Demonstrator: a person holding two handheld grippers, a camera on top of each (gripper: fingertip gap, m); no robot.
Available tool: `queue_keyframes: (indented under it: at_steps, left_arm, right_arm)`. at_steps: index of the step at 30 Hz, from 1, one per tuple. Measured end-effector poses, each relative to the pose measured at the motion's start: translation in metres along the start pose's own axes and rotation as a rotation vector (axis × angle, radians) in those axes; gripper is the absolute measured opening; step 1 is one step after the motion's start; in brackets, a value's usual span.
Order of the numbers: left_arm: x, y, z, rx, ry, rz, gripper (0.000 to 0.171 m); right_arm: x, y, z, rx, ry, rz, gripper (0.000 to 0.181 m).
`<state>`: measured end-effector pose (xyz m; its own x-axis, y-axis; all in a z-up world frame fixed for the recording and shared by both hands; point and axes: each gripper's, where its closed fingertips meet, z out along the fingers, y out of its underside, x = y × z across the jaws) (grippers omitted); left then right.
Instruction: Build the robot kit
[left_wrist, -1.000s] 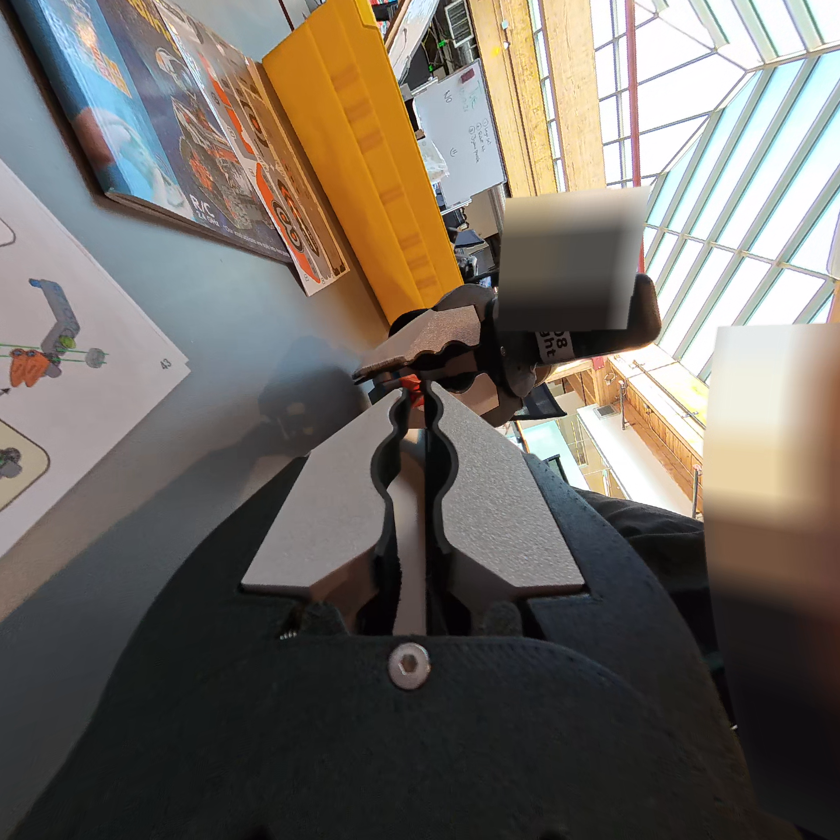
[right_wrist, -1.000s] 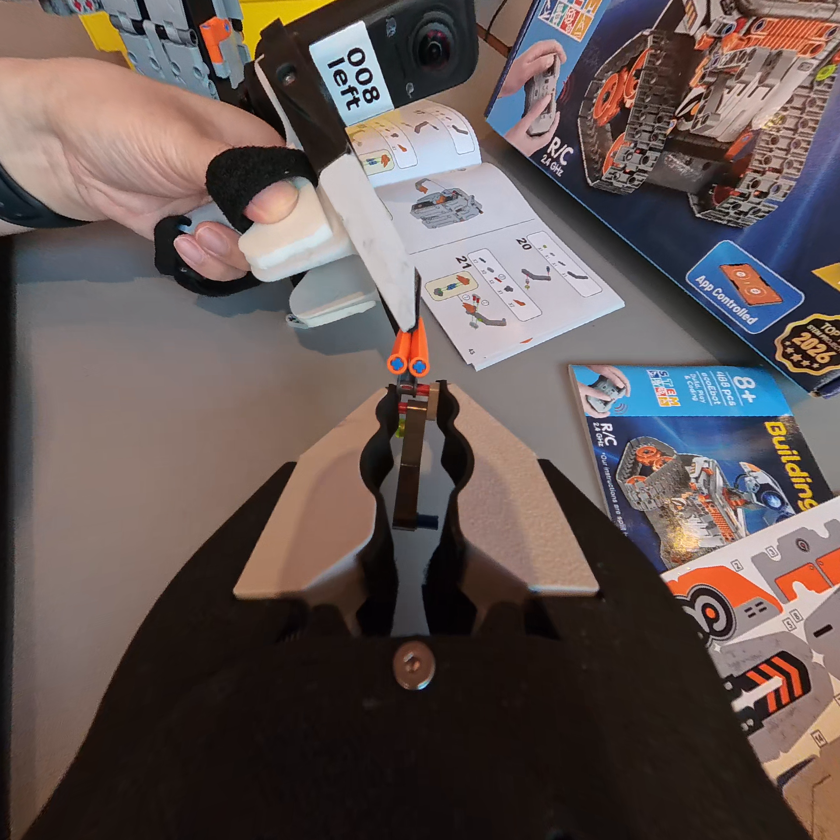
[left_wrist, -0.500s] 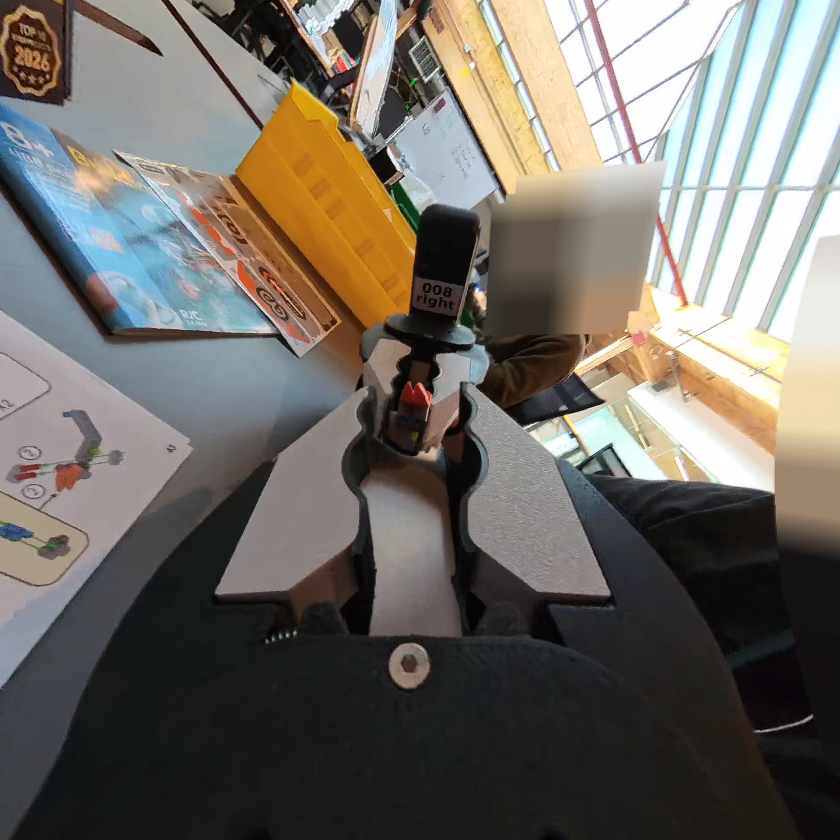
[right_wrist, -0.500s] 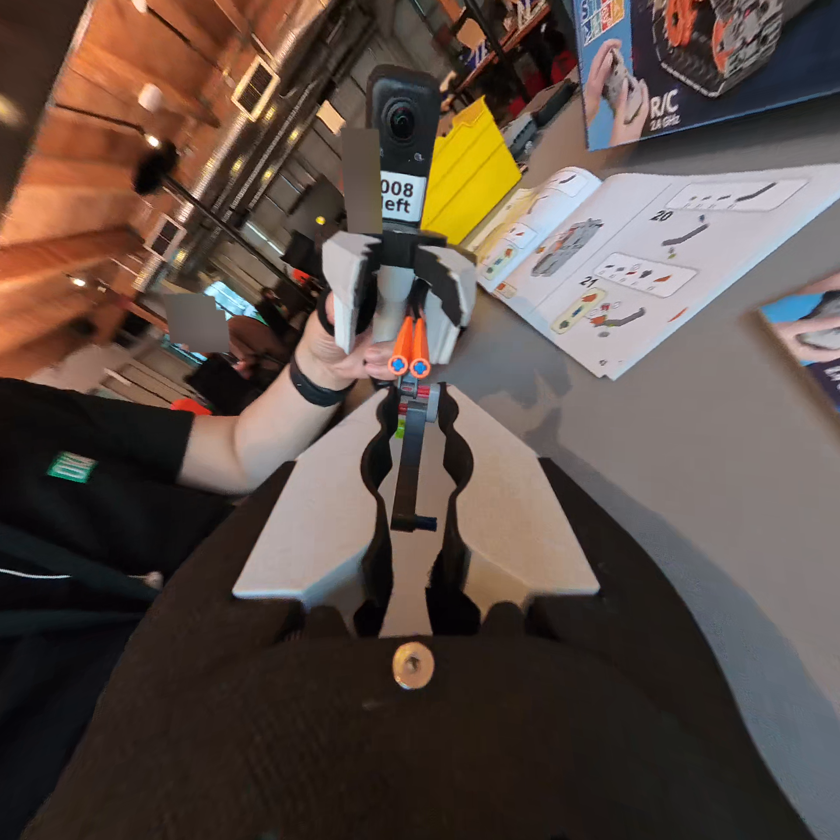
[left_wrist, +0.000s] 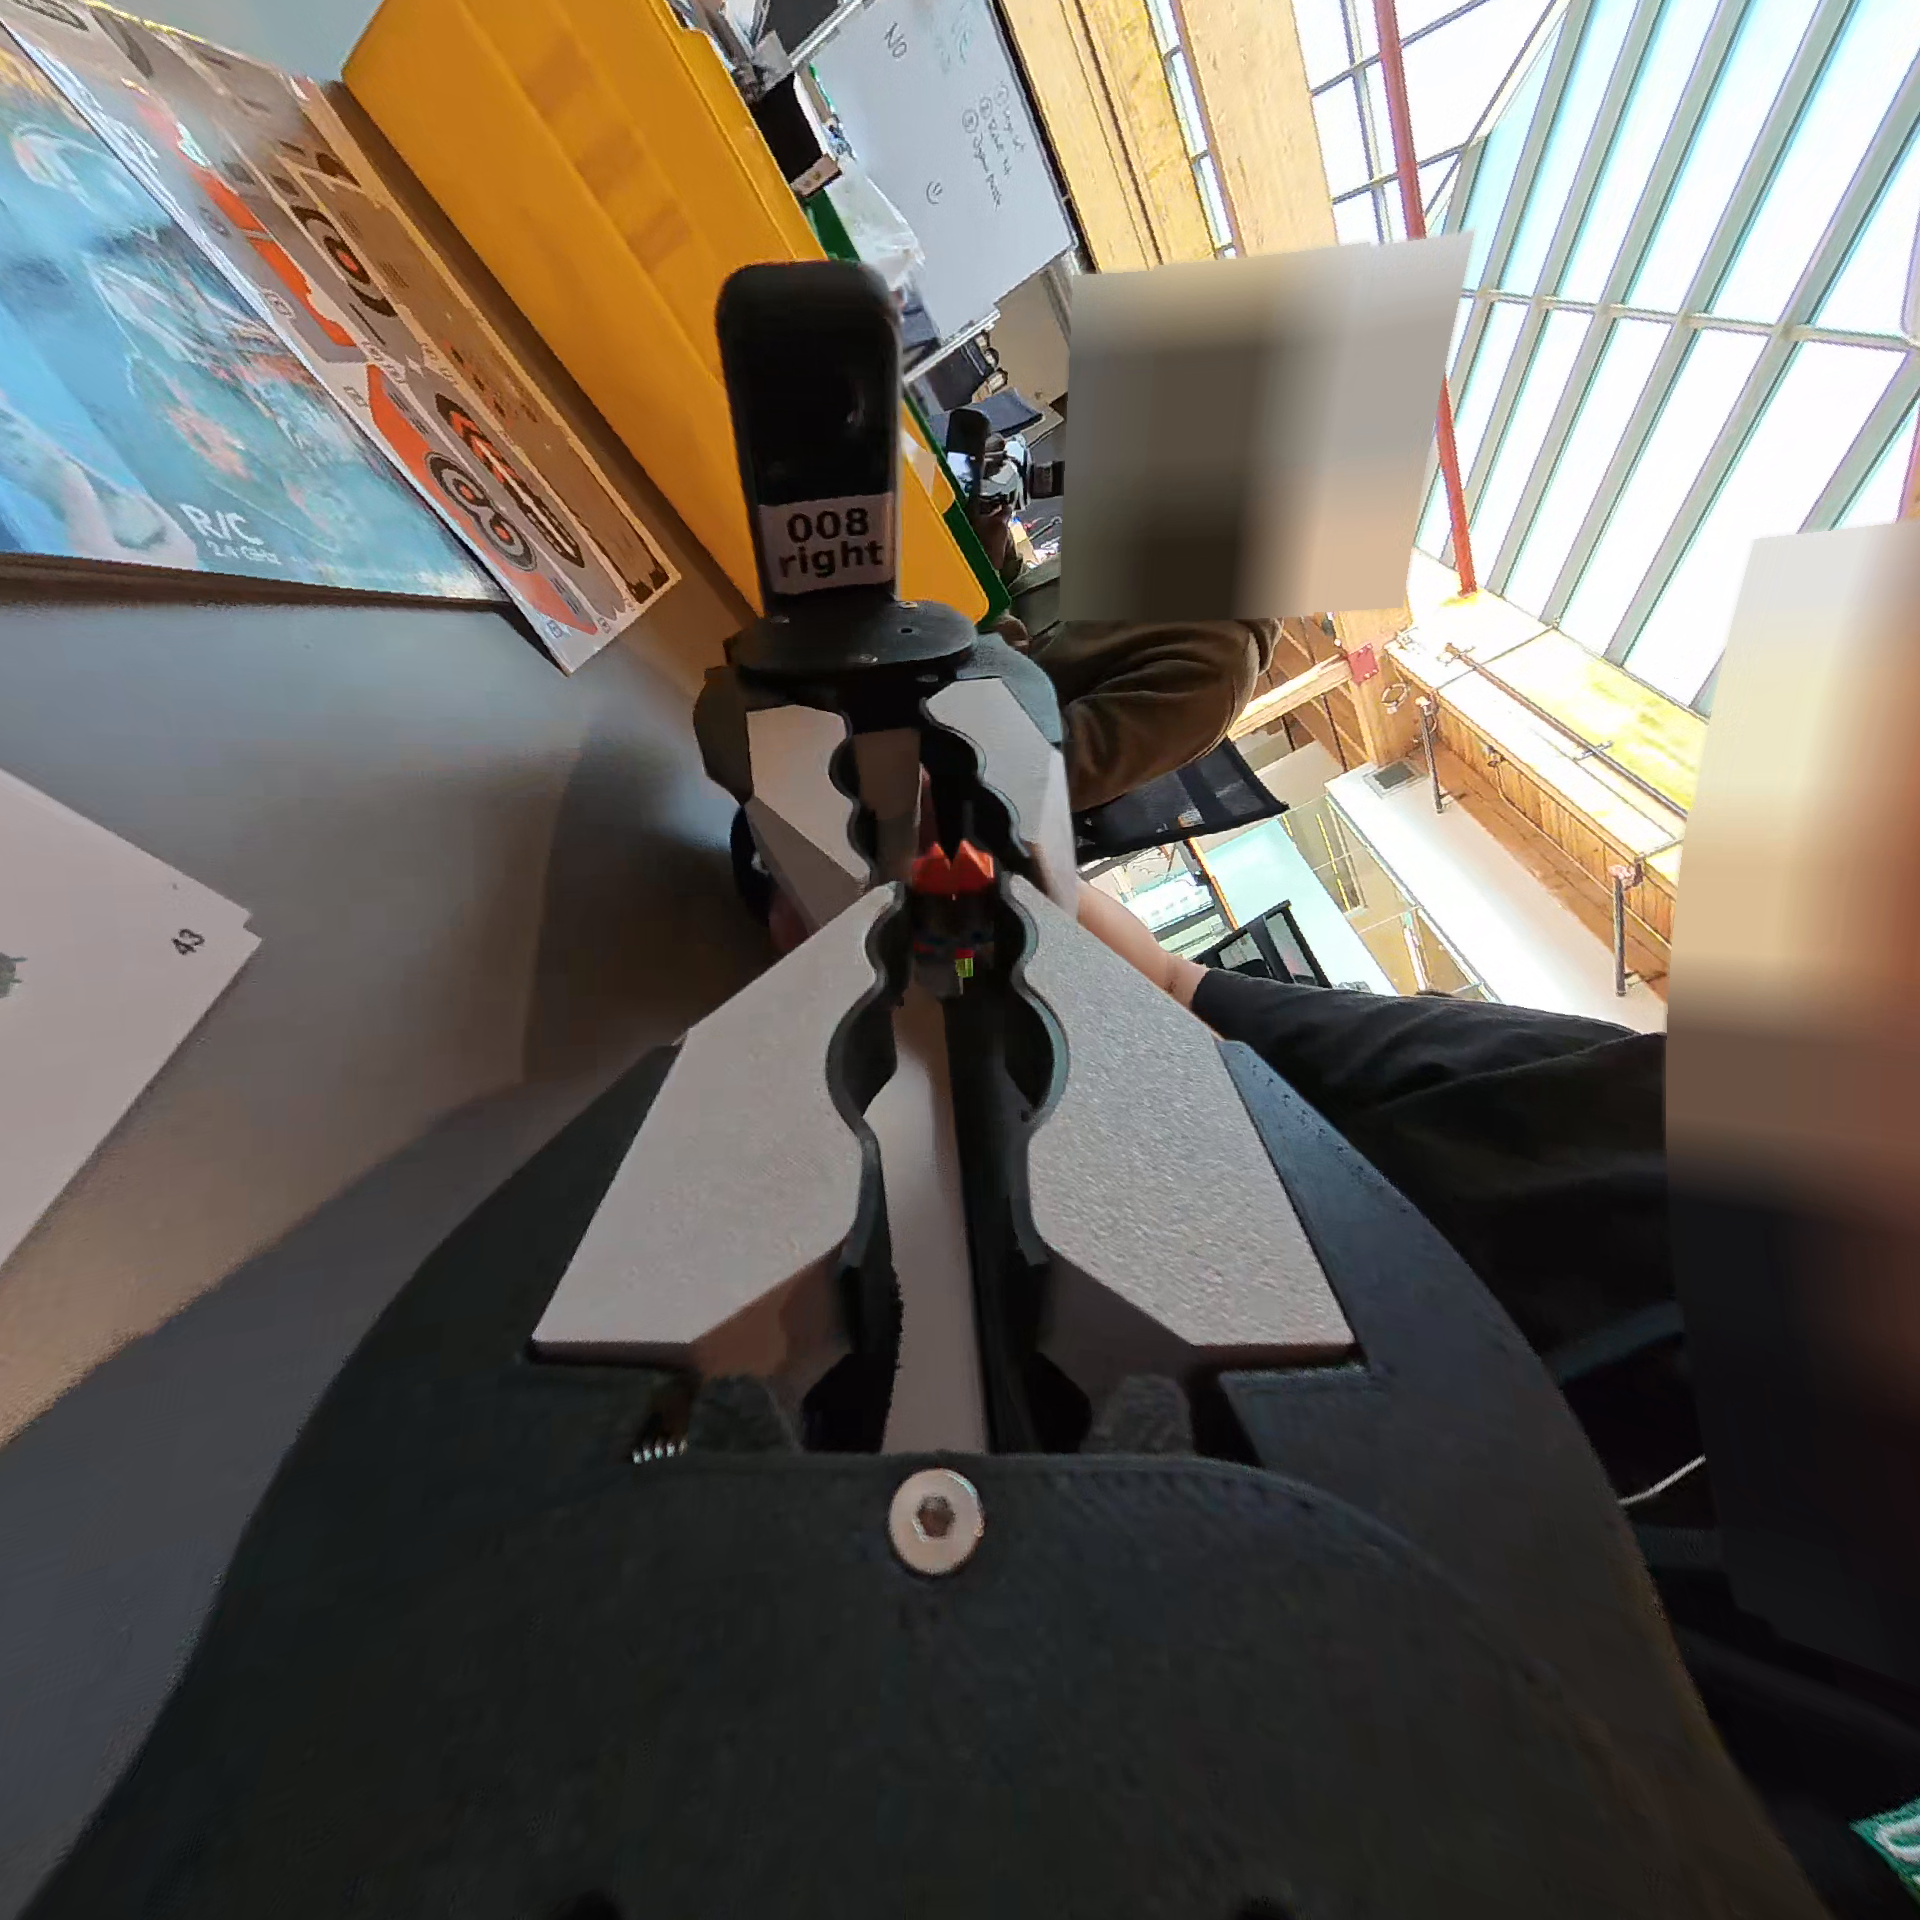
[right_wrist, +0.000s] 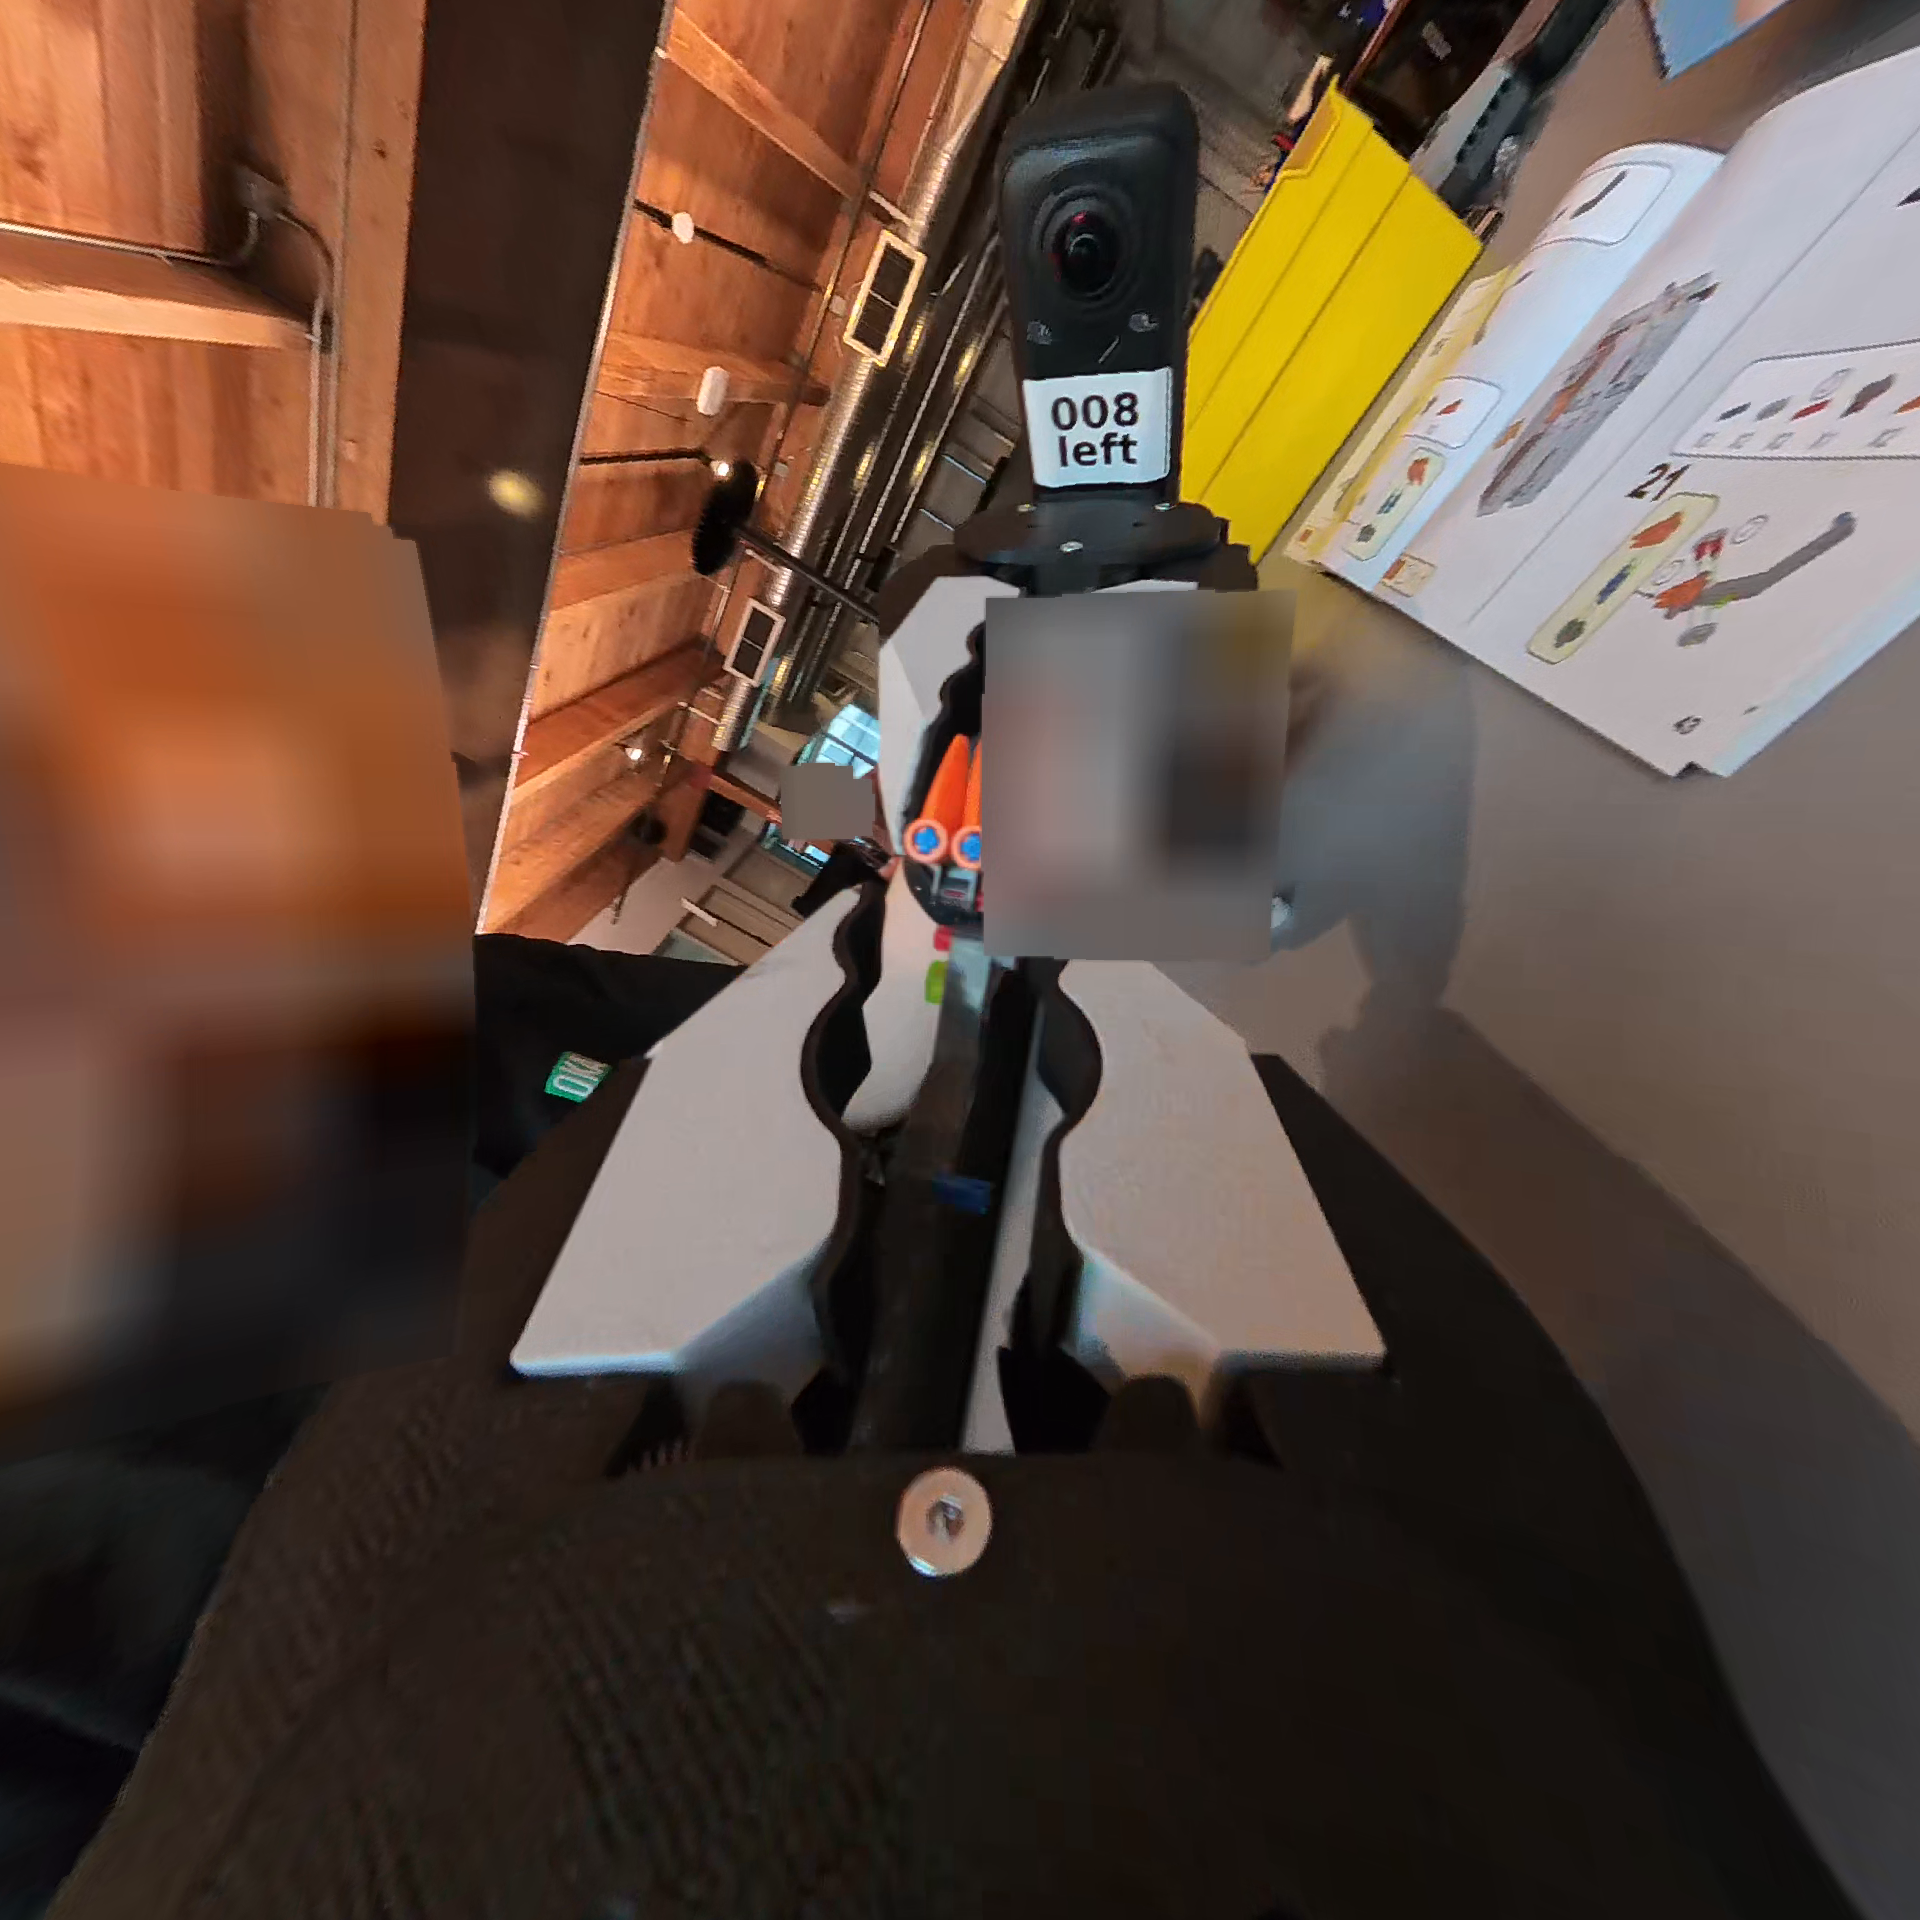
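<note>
My left gripper (left_wrist: 951, 914) is shut on two orange cone-shaped pieces (left_wrist: 951, 868) that stick out past its tips. My right gripper (right_wrist: 951, 935) is shut on a thin dark grey beam (right_wrist: 951, 1101) with red, green and blue pins. The two grippers face each other tip to tip above the grey table (left_wrist: 416, 779). In the right wrist view the orange pieces (right_wrist: 943, 805) end right at the beam's far end; whether they touch I cannot tell. A blurred patch hides part of the left gripper there.
A yellow bin (left_wrist: 623, 208) stands at the table's far side and also shows in the right wrist view (right_wrist: 1330, 291). An open instruction booklet (right_wrist: 1662, 468), a blue booklet (left_wrist: 156, 364) and a sticker sheet (left_wrist: 468, 436) lie on the table. A person's black sleeve (left_wrist: 1455, 1122) is close by. My left and right fingertips are right by each other.
Both grippers have swung up from facing the table to face each other head-on and have drawn closer. Each keeps hold of its piece.
</note>
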<state>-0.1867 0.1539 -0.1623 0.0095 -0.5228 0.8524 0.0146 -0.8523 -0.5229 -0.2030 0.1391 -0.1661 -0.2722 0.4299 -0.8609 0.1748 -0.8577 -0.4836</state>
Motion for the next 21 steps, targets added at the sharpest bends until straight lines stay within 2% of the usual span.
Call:
queue_keyframes:
  at_steps: [4,8,14,21]
  left_arm:
    - [0.011,-0.003,0.0,0.017,0.055,-0.021,0.012]
    - [0.005,0.002,0.0,-0.013,0.001,-0.001,0.013]
    - [0.003,0.006,0.0,-0.038,-0.027,0.011,0.013]
    - [0.007,0.007,0.002,-0.044,-0.006,0.014,0.013]
  right_arm:
    - [-0.006,-0.008,-0.006,0.044,-0.038,0.014,0.018]
    - [-0.002,-0.004,-0.007,0.021,0.003,0.007,0.024]
    - [0.005,-0.001,-0.007,0.002,0.044,0.012,0.016]
    - [0.0,0.0,-0.007,-0.005,0.01,0.018,0.016]
